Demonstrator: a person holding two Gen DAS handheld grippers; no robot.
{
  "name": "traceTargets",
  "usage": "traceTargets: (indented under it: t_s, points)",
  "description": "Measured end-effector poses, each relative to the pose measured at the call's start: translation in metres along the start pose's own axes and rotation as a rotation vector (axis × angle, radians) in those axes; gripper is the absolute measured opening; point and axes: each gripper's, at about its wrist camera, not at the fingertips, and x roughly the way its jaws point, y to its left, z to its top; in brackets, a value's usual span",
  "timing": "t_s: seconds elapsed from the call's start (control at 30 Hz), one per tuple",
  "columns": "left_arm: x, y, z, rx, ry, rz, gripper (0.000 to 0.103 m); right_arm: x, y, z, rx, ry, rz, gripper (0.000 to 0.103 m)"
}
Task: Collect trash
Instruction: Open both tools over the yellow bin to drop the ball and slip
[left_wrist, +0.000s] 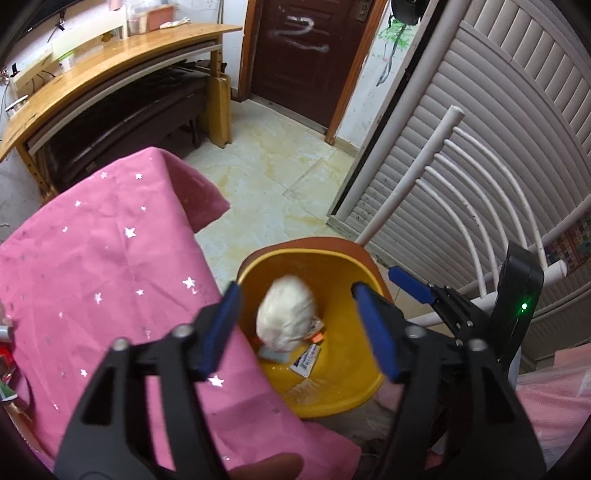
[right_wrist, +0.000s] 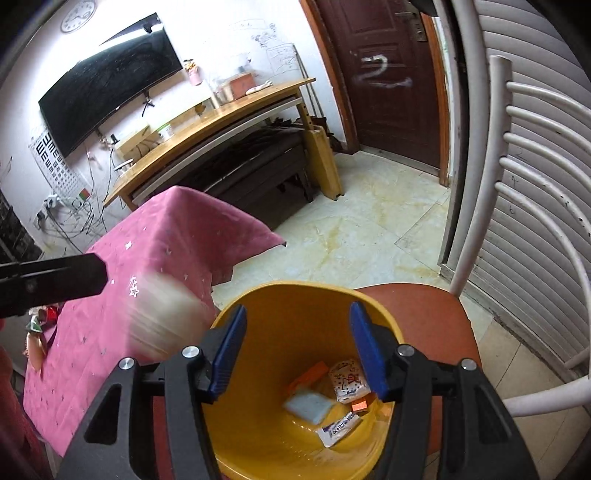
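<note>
A yellow bin (left_wrist: 334, 271) stands on a brown chair seat (right_wrist: 424, 306) beside the pink-clothed table. My left gripper (left_wrist: 299, 328) is open above the bin. A blurred white crumpled ball (left_wrist: 286, 317) hangs between its blue pads, touching neither. From the right wrist view the same ball (right_wrist: 162, 317) is a pale smear over the table edge, with one black finger (right_wrist: 74, 280) of the left gripper beside it. My right gripper (right_wrist: 299, 350) is open over the bin (right_wrist: 295, 288), nothing between its pads. Several wrappers (right_wrist: 349, 380) and a blurred pale packet (right_wrist: 308, 406) lie inside.
The pink star-print tablecloth (left_wrist: 110, 258) hangs left of the bin. The white chair back (right_wrist: 524, 184) and a slatted shutter (left_wrist: 498, 129) close off the right. Pale floor tiles (right_wrist: 369, 229) lead to a dark door (left_wrist: 303, 55). A wooden desk (right_wrist: 221, 122) stands at the back left.
</note>
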Motion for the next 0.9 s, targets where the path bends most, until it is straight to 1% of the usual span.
traceTargets:
  t_s: [0.2, 0.27, 0.43, 0.53, 0.6, 0.8, 0.9]
  points:
    - [-0.007, 0.005, -0.003, -0.019, -0.007, 0.003, 0.068, -0.008, 0.004, 0.001, 0.008, -0.034, 0.016, 0.053]
    - [-0.013, 0.01, -0.006, -0.03, -0.014, -0.001, 0.068, -0.011, 0.013, 0.003, -0.004, -0.05, 0.038, 0.053]
    - [-0.035, 0.029, -0.013, -0.062, -0.052, -0.005, 0.068, -0.019, 0.039, 0.005, -0.059, -0.08, 0.054, 0.053]
    - [-0.055, 0.048, -0.019, -0.086, -0.085, 0.009, 0.068, -0.023, 0.06, 0.005, -0.098, -0.085, 0.08, 0.055]
    - [-0.07, 0.066, -0.025, -0.111, -0.11, 0.028, 0.068, -0.024, 0.079, 0.004, -0.135, -0.089, 0.092, 0.06]
    - [-0.11, 0.121, -0.043, -0.183, -0.173, 0.104, 0.069, -0.025, 0.129, 0.004, -0.197, -0.086, 0.163, 0.063]
    - [-0.129, 0.15, -0.054, -0.216, -0.198, 0.142, 0.069, -0.023, 0.162, 0.003, -0.237, -0.07, 0.212, 0.064]
